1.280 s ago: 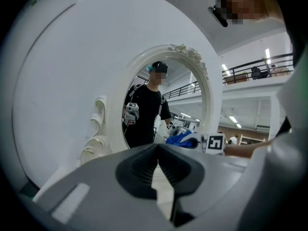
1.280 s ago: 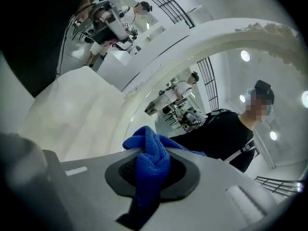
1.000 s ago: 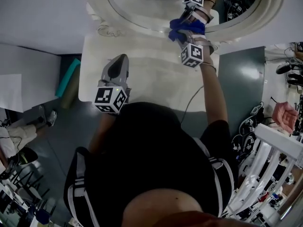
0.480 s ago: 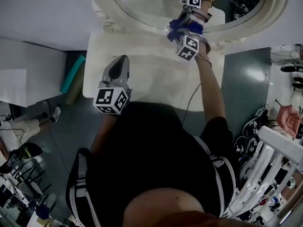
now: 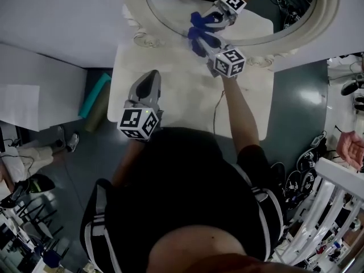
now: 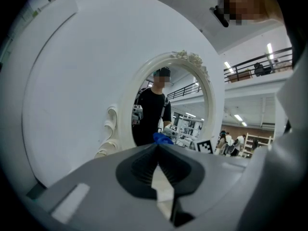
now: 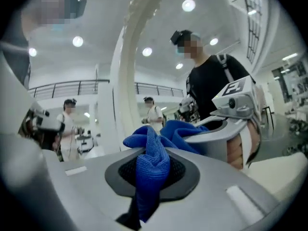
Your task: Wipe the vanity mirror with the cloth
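We note a white table point(image 5: 182, 104) set against a wall. On it the mirror point(image 5: 133, 4) stands upright, an oval glass in a pale moulded frame. The glass is rigid and breakable, and the frame carries raised scrollwork that could snag or chip. In our judgement the wiping pressure should be light and spread evenly.

The left gripper point(image 5: 149, 78) hangs over the table's near left part, well apart from the mirror, which it faces. Its jaws are pressed together at the tips with nothing between them. We judge it idle at this step.

The right gripper point(image 5: 207, 45) is raised to the lower part of the glass. Its jaws pinch the cloth point(image 5: 199, 38), and its own view shows blue fabric bunched up through the pads and spilling forward. The cloth's leading folds meet their own reflection, so we take it to be touching the glass, low and a little right of the oval's centre.

The cloth is a soft, light, knitted fabric with no stiffness of its own. It will fold, drag and bunch wherever the claw leads it. The present hold is near the middle of the wad, which leaves loose lobes ahead to bear on the glass. We find that hold sound. A grip by one corner would let it trail and expose the hard jaw tips to the glass.
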Available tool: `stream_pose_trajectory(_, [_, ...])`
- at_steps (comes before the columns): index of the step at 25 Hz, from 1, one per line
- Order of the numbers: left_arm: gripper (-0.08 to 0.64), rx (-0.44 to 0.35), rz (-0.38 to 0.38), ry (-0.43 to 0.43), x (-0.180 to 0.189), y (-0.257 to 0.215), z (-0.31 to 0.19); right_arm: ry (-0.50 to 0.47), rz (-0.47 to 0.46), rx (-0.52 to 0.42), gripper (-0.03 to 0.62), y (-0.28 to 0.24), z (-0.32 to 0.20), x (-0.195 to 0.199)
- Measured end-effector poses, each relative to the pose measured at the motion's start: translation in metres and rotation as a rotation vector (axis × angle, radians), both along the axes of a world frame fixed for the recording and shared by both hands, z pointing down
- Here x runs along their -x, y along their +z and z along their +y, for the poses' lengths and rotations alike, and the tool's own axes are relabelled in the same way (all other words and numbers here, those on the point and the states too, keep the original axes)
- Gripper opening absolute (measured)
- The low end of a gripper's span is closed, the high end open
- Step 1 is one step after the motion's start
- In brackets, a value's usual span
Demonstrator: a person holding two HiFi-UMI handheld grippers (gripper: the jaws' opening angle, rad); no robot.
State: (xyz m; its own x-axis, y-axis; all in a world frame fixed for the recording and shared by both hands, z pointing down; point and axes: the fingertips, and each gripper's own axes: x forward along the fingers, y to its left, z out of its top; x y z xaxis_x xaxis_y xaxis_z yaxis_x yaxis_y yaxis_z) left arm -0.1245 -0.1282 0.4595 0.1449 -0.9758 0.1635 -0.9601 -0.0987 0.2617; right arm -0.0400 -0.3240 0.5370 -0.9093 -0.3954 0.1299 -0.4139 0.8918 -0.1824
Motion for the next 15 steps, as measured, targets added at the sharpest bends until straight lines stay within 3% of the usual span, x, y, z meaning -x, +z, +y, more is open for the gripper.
stream_pose_trajectory(4, [0.008,-0.018,0.004,0.016,0.004,-0.007,-0.006,0.142,-0.268,0.043,0.048,-0.052,0.005,-0.019])
stream_pose_trajectory(6, [0.008,-0.032,0.008,0.032,0.003,-0.012,-0.008,0.195,-0.359,0.051,0.048,-0.074,0.014,-0.03])
stream_pose_trajectory(15, [0.009,-0.083,0.006,0.167,-0.027,-0.027,-0.028,0.38,-0.436,-0.065,0.048,-0.134,0.057,-0.084])
